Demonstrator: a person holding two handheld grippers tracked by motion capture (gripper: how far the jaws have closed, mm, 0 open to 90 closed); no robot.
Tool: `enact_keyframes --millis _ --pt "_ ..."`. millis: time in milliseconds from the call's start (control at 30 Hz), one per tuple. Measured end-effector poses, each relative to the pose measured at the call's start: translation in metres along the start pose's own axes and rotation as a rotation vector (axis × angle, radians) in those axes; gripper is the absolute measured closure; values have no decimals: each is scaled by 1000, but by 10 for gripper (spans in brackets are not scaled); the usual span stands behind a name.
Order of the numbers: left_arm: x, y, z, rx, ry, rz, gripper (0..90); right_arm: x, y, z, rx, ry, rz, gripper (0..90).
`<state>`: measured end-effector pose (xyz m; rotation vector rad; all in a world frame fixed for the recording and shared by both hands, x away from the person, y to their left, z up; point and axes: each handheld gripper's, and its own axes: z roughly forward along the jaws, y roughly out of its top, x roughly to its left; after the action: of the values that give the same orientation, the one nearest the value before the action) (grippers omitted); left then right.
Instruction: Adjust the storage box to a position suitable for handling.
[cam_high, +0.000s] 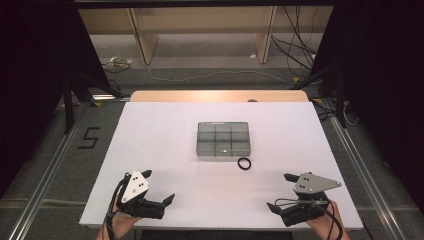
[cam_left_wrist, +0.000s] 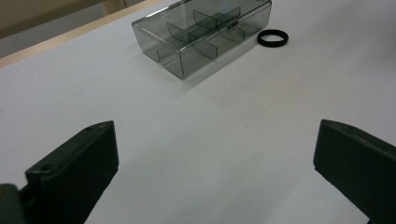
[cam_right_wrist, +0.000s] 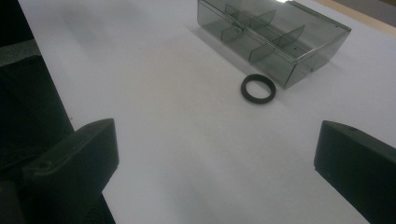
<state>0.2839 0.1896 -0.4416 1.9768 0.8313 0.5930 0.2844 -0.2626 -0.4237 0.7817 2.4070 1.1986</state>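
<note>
While both tongs rest at the near edge of the white surface (cam_high: 150, 130), I read this as the opening step, with nothing picked up so far. My left tongs (cam_high: 161, 186) have their jaws spread wide and carry nothing; my right tongs (cam_high: 281, 192) are likewise agape and bare. The black ring (cam_high: 244, 163) lies flat on the surface just beside the near right corner of the clear compartment box (cam_high: 223, 139), close to its wall, though whether it touches I cannot tell. The box sits mid-surface with its lid down, as far as I can judge, and its cells look vacant. The right tongs stand nearer the ring, so I judge the next move calls for reaching forward and inward, lowering over the ring's rim, and pinching it without nudging the box.
</note>
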Motion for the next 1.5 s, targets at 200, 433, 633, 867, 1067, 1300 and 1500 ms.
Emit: enact_keyframes --millis 200,433,633,867,1067,1300,1500 --pt "1 -1 2 8 -1 0 0 -2 1 6 27 7 -6 9" --pt "1 -1 2 11 -2 2 0 -5 3 12 43 10 -2 9" --pt "0 0 4 14 -4 -5 0 -8 6 19 56 17 5 8" --pt "-1 0 8 31 -13 13 0 -13 12 28 62 20 12 6" --pt "0 0 8 23 -5 15 0 -18 17 37 69 6 11 8" --pt "0 1 9 23 -3 21 0 -28 23 47 71 -1 20 8" --pt "-1 2 12 29 -8 32 0 -39 30 61 82 -13 35 8"
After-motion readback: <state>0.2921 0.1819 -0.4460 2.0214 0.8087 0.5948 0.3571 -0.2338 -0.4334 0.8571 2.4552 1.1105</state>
